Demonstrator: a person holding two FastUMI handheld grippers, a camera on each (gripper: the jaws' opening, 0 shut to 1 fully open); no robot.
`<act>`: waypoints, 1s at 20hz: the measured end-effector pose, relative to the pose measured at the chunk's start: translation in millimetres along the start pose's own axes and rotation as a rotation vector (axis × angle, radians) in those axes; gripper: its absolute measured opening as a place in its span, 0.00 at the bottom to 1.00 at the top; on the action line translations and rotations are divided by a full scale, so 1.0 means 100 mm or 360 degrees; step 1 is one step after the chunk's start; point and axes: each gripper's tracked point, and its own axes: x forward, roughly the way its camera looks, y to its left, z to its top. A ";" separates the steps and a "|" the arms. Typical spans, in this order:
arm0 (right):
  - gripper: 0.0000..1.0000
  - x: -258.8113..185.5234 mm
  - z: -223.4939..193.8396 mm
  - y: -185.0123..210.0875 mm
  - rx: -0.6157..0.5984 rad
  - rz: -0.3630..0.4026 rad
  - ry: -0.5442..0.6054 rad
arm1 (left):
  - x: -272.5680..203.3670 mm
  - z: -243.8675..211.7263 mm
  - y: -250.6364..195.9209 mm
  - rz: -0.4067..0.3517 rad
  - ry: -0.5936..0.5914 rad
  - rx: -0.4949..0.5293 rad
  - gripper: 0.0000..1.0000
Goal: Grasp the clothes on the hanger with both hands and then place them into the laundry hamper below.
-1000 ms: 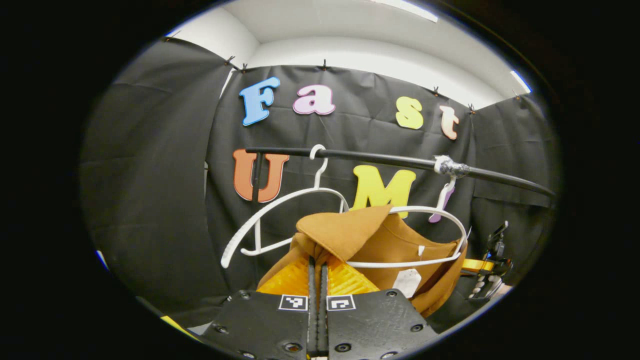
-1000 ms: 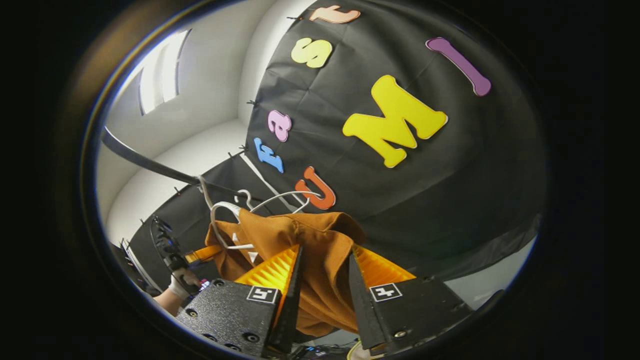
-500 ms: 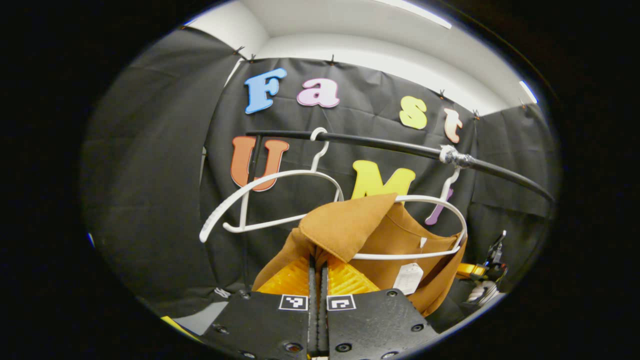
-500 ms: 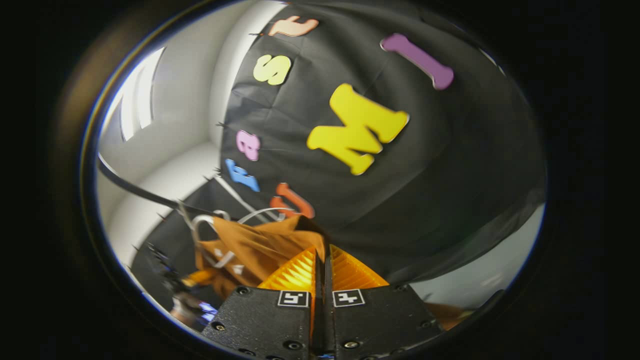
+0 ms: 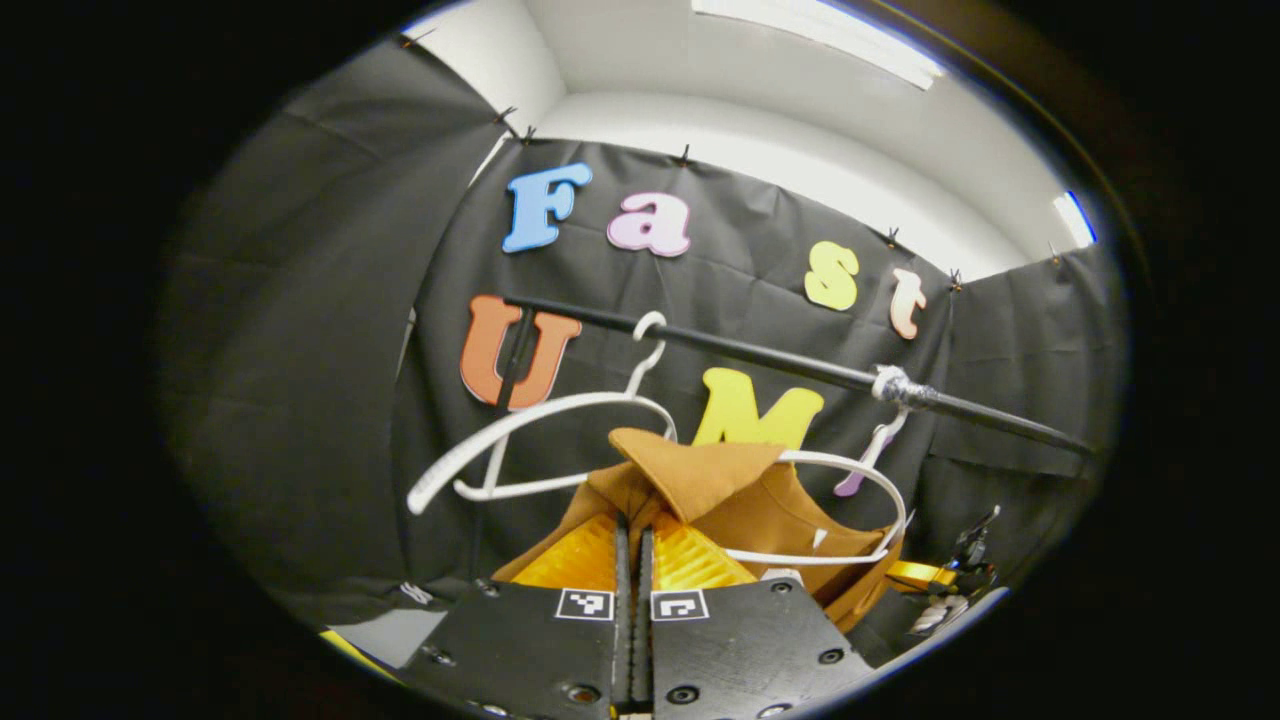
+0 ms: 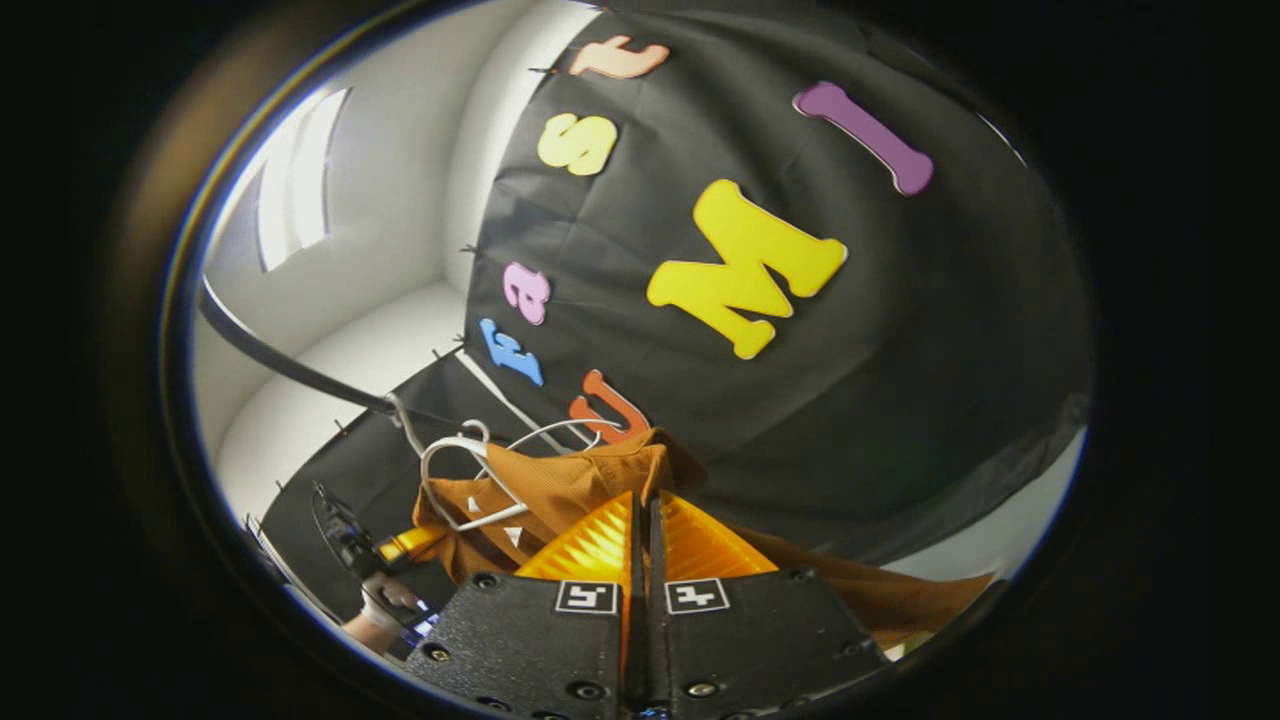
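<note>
A brown garment (image 5: 740, 500) hangs on a white hanger (image 5: 850, 480) from a black rail (image 5: 760, 352). My left gripper (image 5: 631, 525) is shut on a fold of the cloth at the garment's near shoulder. In the right gripper view the same brown garment (image 6: 560, 490) drapes over its white hanger (image 6: 450, 470), and my right gripper (image 6: 645, 505) is shut on the cloth's edge. The other gripper (image 5: 950, 580) shows at the lower right of the left gripper view, and a gripper and hand (image 6: 370, 570) show at the lower left of the right gripper view.
A second, bare white hanger (image 5: 520, 440) hangs on the rail to the left of the garment. The black cloth wall (image 5: 300, 350) stands close behind the rail. A pale floor strip (image 6: 1000, 530) shows at the lower right of the right gripper view.
My right gripper went from open around the cloth to shut on it. Both views have shifted slightly; the garment sits a bit lower in the left gripper view.
</note>
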 end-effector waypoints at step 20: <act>0.58 0.02 -0.43 0.16 -0.0239 0.0140 0.0237 | -0.05 0.17 0.09 -0.0147 0.0185 0.0001 0.05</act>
